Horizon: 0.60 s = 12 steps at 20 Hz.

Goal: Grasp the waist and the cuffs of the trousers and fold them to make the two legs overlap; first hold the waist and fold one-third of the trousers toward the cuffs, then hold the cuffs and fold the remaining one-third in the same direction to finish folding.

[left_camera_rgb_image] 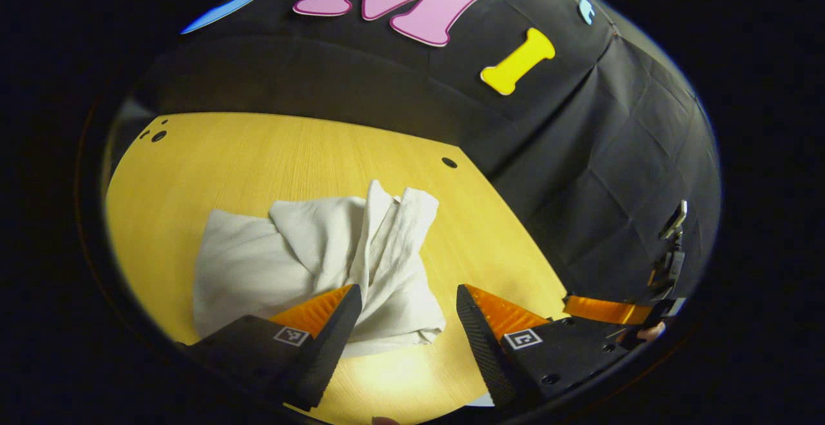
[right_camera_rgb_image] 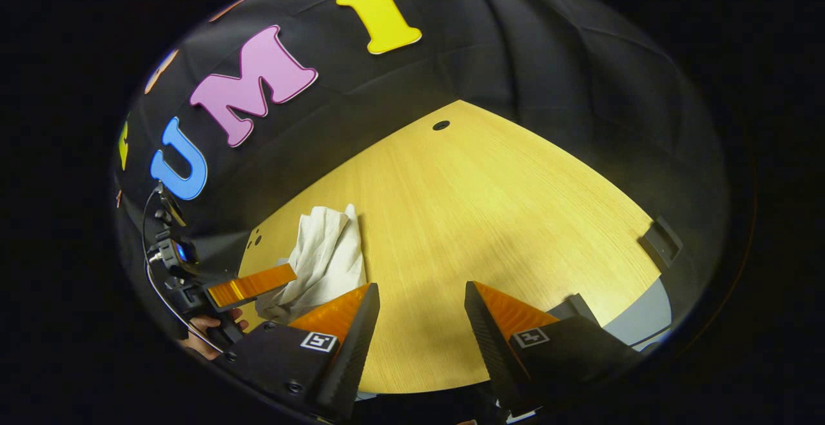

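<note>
Booth wall: black cloth, creased and hanging in folds, closes the space behind and beside the table in both views.
Table: light yellow wood-grain top with a curved edge; brightly lit near the grippers, dimmer toward the wall.
Table holes: a few small dark round holes sit near the far left corner, and a single one lies near the far edge; the single hole also shows in the right gripper view.
Table fitting: a dark rectangular piece sits at the right edge of the top in the right gripper view; what it is I cannot tell.
Trousers: white cloth trousers lie bunched and rumpled on the table, ridged folds rising through the middle; waist and cuffs cannot be told apart. In the right gripper view the trousers lie at the table's left side, near the wall.
Left gripper: fingers spread wide and holding nothing; its left finger overlaps the near edge of the trousers in the view, though contact is unclear, and its right finger is over bare wood. From the right gripper view the left gripper shows at far left, held by a hand, just beside the trousers.
Right gripper: fingers spread apart over bare table, empty, apart from the trousers. Its body shows at the right edge of the left gripper view.
</note>
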Tool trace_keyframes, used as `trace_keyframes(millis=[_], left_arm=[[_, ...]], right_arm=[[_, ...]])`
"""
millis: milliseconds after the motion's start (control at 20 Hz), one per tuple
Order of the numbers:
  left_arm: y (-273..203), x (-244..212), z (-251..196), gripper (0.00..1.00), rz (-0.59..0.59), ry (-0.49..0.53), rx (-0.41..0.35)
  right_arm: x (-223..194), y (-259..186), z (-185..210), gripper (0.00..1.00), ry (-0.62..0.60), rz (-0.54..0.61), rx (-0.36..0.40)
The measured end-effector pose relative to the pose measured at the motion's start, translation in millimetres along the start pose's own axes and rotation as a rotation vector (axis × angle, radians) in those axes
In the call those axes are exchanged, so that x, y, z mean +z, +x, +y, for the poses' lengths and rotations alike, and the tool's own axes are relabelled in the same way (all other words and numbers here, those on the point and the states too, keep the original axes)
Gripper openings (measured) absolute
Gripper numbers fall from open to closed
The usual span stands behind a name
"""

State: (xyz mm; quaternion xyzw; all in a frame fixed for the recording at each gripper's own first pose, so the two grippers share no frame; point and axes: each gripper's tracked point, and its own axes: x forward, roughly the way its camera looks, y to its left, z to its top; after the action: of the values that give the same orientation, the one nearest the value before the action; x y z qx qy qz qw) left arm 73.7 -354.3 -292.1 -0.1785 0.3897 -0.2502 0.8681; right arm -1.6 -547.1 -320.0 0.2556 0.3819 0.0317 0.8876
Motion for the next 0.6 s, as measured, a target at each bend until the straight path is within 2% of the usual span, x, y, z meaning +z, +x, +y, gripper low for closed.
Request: trace_keyframes(millis=[100,200,450,600], left_arm=[[-24.7,4.6,0.0,0.94,-0.033,-0.033,-0.021],[-45.5,8.2,8.4,0.94,-0.065,-0.040,-0.009],[-96.4,8.6,50.0,0.94,-0.108,-0.105,0.078],[-120.8,9.6,78.0,0.94,-0.137,-0.143,0.139]], right_arm=[[-1.0,1.7,14.7,0.83,-0.014,0.008,0.024],[-4.4,3.8,31.1,0.83,-0.032,0.019,0.049],[-16.4,10.0,82.7,0.84,-0.051,0.048,0.136],[-28.5,13.0,106.1,0.84,-0.078,0.084,0.160]])
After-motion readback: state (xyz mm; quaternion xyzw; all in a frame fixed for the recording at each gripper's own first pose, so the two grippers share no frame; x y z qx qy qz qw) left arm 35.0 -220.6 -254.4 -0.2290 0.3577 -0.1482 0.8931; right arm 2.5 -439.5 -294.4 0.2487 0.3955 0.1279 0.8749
